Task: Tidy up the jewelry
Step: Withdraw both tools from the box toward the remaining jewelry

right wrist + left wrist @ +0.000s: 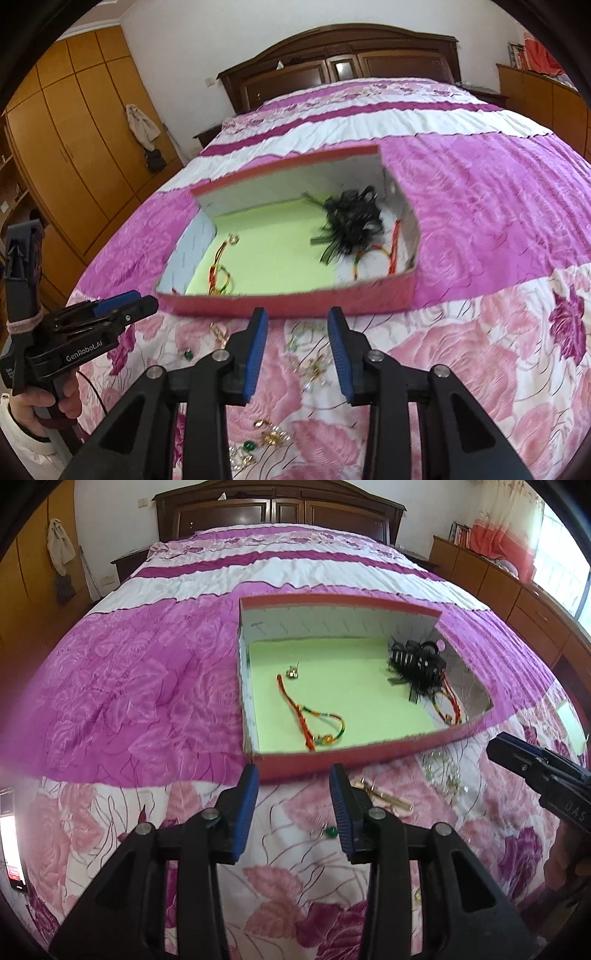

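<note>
L wrist view: my left tool [293,779] sits at bottom centre, blue pads [246,805] spread apart, nothing between them. Just beyond the tips, the red-walled box [369,755] w/ green liner fills centre frame on the bed [129,686]. Inside it: a red braided cord bracelet [310,720] at lower left of the liner, a small metal earring [293,672] just above it, a black hair claw [419,664] at upper right, and a second braided bracelet [448,705] by the right wall. Outside the box, on the quilt at lower centre-right: a gold bar clip [384,795], a green-stone piece [330,832] between the fingers' line, pale chain bits [443,775] further right.

R wrist view: my right tool [297,325] at bottom centre, jaws also apart and empty. Loose gold and green jewelry [266,439] lies on the quilt under and between the fingers; more pale pieces [314,365] nearer the box front wall. The left tool shows at far left of this view.
</note>
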Demonstrator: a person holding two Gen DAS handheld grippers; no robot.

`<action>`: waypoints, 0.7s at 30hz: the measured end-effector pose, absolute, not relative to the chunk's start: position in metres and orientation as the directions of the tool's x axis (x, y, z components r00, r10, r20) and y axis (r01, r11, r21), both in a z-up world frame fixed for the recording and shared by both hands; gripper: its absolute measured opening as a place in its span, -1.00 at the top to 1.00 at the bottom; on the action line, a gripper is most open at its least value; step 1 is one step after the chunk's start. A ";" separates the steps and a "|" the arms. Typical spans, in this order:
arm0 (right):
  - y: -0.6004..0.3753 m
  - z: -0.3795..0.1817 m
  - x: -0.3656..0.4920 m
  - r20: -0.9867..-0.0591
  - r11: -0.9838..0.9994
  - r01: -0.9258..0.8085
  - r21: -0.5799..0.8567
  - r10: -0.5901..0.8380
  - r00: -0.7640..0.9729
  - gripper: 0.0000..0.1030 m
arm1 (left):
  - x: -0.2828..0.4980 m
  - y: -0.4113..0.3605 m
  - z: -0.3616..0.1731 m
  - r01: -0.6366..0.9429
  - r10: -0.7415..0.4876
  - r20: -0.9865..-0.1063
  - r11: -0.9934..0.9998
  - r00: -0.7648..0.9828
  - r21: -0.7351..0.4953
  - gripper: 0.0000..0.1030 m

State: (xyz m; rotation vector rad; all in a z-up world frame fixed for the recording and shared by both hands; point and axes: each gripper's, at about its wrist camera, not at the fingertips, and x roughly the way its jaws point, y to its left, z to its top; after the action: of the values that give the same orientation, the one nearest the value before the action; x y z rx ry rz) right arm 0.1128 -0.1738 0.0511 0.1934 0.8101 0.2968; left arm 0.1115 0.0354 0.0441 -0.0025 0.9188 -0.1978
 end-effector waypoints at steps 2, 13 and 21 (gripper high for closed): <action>-0.168 0.047 0.112 -0.691 0.940 -0.194 0.280 0.338 0.639 0.29 | 0.108 0.035 0.040 0.175 -0.170 -0.796 0.981 0.581 -0.081 0.38; -0.127 0.024 0.110 -0.740 0.928 -0.259 0.269 0.371 0.561 0.29 | 0.101 0.040 0.021 0.187 -0.164 -0.828 0.980 0.536 -0.073 0.36; -0.105 0.003 0.114 -0.781 0.921 -0.289 0.260 0.377 0.498 0.29 | 0.099 0.048 0.011 0.166 -0.155 -0.840 0.983 0.519 -0.079 0.35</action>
State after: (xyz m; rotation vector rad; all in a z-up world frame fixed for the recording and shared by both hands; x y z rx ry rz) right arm 0.1144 -0.1054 0.0029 0.0993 0.9691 0.4035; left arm 0.0987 0.0476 0.0106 0.0118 1.0064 -0.1928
